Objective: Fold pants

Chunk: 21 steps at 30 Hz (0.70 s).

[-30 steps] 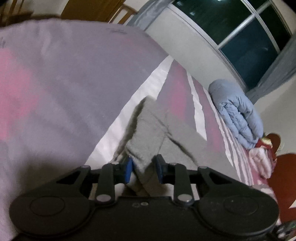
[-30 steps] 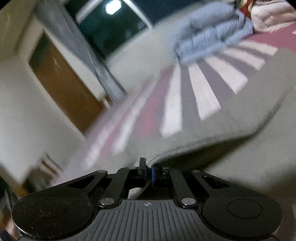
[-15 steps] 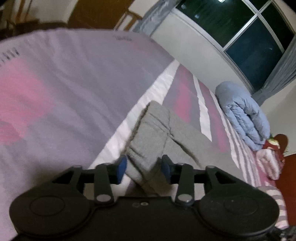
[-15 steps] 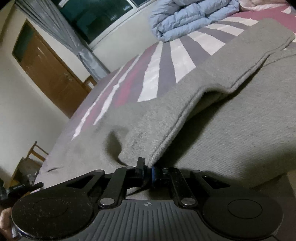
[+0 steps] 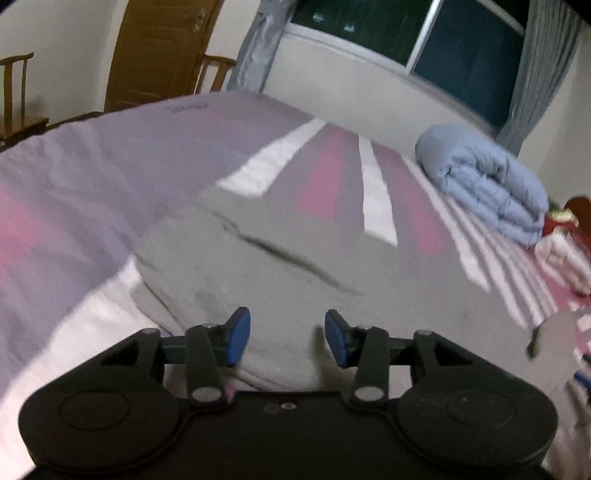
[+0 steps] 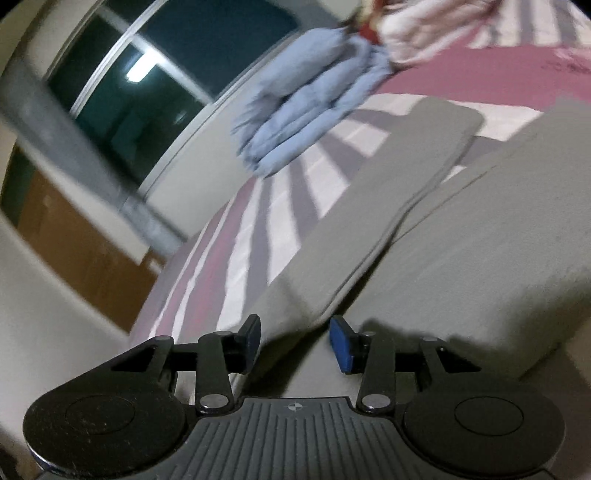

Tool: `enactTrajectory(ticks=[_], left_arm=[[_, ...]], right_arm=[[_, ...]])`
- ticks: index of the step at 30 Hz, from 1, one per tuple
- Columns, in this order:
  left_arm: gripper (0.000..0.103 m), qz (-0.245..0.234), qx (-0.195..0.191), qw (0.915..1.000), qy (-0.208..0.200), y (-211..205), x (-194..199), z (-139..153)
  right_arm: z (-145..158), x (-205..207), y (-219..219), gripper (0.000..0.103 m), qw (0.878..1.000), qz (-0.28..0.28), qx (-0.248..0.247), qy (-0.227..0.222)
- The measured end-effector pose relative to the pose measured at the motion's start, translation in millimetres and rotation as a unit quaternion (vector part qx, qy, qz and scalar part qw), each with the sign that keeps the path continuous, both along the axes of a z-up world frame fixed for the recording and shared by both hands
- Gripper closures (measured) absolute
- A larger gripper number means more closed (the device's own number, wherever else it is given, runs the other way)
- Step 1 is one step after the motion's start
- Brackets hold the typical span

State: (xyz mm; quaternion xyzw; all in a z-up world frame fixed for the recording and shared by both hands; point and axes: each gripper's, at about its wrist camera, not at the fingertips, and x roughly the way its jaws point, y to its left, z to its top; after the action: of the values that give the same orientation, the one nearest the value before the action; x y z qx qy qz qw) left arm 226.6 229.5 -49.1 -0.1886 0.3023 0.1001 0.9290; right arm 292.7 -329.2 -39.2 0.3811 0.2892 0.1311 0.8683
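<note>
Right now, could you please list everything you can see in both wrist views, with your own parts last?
pants: one pair, grey, lying on the bed just ahead of both grippers, one layer folded over another
bed cover: one, lilac with pink and white stripes, under the pants
quilt: one, light blue, rolled up at the far edge of the bed
bedding: one bundle, white and pink, beside the quilt
chairs: two, wooden, by the wall
door: one, brown, behind the chairs
window: one, dark, with grey curtains
left gripper: black, blue pads, open
right gripper: black, blue pads, open
</note>
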Motion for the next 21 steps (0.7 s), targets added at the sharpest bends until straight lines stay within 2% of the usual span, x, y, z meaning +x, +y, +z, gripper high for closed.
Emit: enactTrajectory(ticks=[2,7,12,13,14,15,16,18,21], left_arm=[[0.067,-0.001,0.007,1.0,0.007,-4,2,-11],[0.067,0.006,0.005,0.9999,-0.008,-2,-1,-21],[0.066,0.005,0.05,0.9986,-0.013,-18,-1,-27],[0.066,0.005,0.053,0.9985,-0.014,-19,-2,-28],[0.066,0.005,0.052,0.9985,-0.014,-18,-1,-27],[0.066,0.004,0.05,0.9987,-0.014,-17,-1,-27],[0.066,0.004,0.046,0.9988,-0.014,-17,-1,-27],[0.066,0.002,0.039,0.9991,-0.017,-14,-2,-27],[0.066,0.001,0.031,0.9993,-0.023,-11,-3,-29]], right_arm=[[-7,15,-14,0.061,1.0,-0.011,0.016,0.016],[-19,43,-29,0.061,0.999,-0.02,0.03,0.031],[-32,67,-35,0.061,0.998,-0.022,0.05,0.039],[-32,71,-36,0.07,0.998,-0.023,0.052,0.039],[-32,75,-37,0.099,0.998,-0.023,0.047,0.041],[-30,76,-40,0.098,0.998,-0.025,0.042,0.042],[-25,72,-43,0.098,0.998,-0.029,0.043,0.032],[0,52,-51,0.098,0.999,-0.034,0.03,-0.02],[42,-2,-64,0.098,0.996,-0.027,-0.012,-0.085]])
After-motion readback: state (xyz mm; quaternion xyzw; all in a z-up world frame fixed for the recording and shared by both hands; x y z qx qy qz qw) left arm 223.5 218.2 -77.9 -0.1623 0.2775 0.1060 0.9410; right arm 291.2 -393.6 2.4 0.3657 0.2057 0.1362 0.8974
